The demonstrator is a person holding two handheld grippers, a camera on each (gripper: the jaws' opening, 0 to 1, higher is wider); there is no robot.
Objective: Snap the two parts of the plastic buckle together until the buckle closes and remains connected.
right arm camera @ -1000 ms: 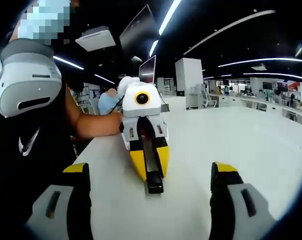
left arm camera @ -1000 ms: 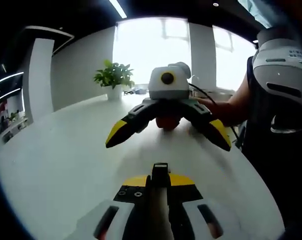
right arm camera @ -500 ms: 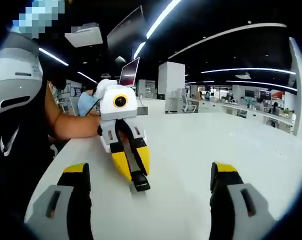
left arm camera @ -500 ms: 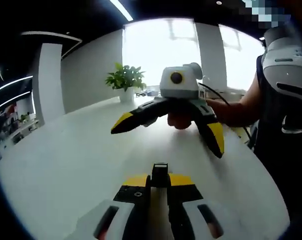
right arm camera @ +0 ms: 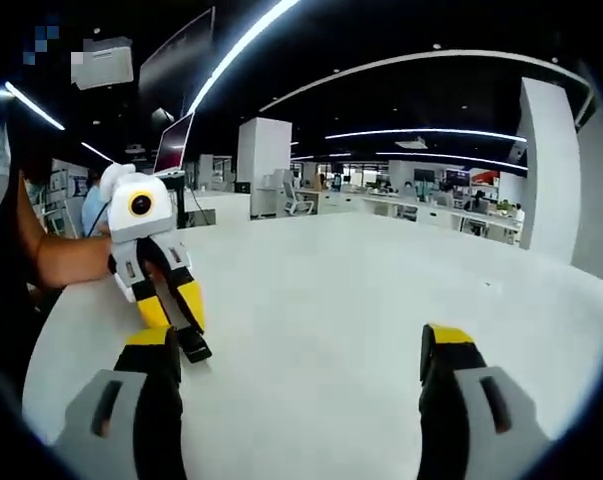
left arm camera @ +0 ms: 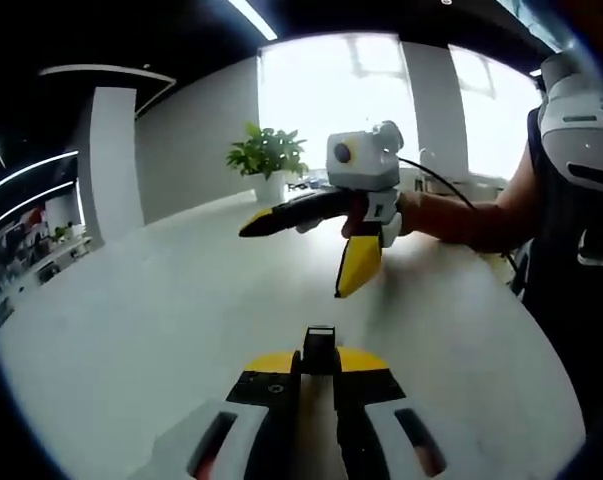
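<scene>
The black buckle part [left arm camera: 320, 350] sits clamped between the left gripper's [left arm camera: 320, 362] closed yellow-tipped jaws, at 6 o'clock in the left gripper view; in the right gripper view the same part [right arm camera: 194, 346] pokes from that gripper [right arm camera: 181, 322] at 9 o'clock. The right gripper [right arm camera: 299, 365] has its jaws spread wide with nothing between them; in the left gripper view it [left arm camera: 311, 250] hovers at 12 o'clock, rolled sideways, held by a person's hand [left arm camera: 381, 215] with the forearm reaching in from 3 o'clock. A bare white table [left arm camera: 131, 330] lies beneath. A potted plant [left arm camera: 268, 160] stands at 11 o'clock before a bright window [left arm camera: 331, 100]; office desks [right arm camera: 421, 205] recede behind.
</scene>
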